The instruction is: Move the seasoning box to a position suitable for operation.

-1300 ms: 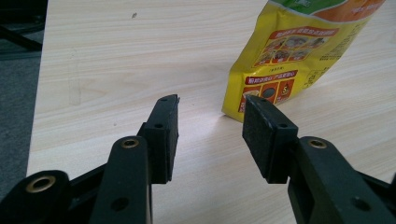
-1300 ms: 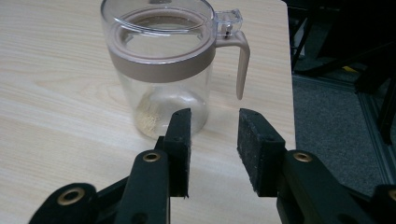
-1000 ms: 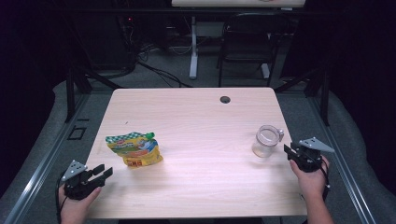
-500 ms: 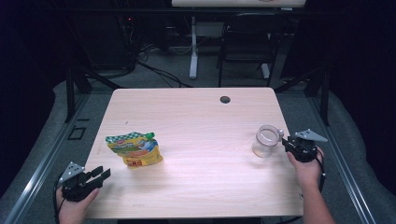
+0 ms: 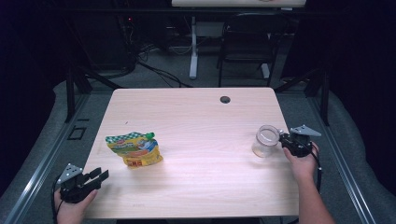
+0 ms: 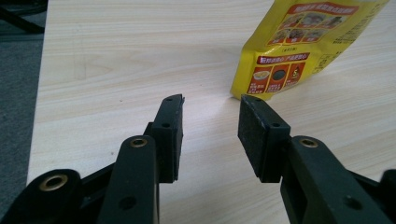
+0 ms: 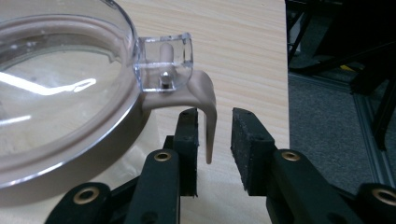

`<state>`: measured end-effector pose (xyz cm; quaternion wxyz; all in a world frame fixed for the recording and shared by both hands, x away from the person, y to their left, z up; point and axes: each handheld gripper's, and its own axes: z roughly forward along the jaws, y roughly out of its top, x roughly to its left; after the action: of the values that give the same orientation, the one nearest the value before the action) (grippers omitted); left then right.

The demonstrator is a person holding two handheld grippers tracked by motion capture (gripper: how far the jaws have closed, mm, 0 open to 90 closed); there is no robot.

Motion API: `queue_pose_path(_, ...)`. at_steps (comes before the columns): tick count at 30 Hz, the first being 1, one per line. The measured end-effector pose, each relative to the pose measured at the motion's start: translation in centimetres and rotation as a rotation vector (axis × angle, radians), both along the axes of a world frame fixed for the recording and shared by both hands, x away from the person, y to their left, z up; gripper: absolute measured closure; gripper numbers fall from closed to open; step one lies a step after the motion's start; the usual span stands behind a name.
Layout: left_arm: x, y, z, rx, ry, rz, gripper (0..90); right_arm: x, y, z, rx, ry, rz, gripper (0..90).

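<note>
Closing right gripper jaws around jar latch tab, gap remaining, left gripper jaws apart, empty.

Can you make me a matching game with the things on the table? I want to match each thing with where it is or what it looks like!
Things:
1. clear jar
2. yellow pouch
3. left gripper
4. right gripper

Descriptions:
A. lies on the left half of the table, green cap on top
B. jaws on either side of a beige latch tab
C. see-through, near the table's right edge
D. jaws apart with nothing between them, pointing toward the pouch

Pairs: 1-C, 2-A, 3-D, 4-B
</note>
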<state>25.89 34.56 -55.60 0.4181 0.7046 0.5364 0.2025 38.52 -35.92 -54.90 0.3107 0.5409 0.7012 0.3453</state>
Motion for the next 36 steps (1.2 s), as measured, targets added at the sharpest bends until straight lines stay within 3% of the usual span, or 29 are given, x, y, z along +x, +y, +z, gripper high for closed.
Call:
queue_pose_path(14,-0.5,0.5,-0.2,0.015,0.022,0.036,62.0,1.0,0.0,-0.1,0.025,0.011,0.039,85.8)
queue_pose_path(21,-0.5,0.5,-0.1,0.012,0.02,0.046,62.2,0.6,0.4,0.0,-0.006,0.013,-0.009,86.4)
queue_pose_path(36,-0.4,0.2,0.0,0.006,0.006,0.032,62.7,-0.5,1.0,0.3,0.019,0.006,-0.042,86.5)
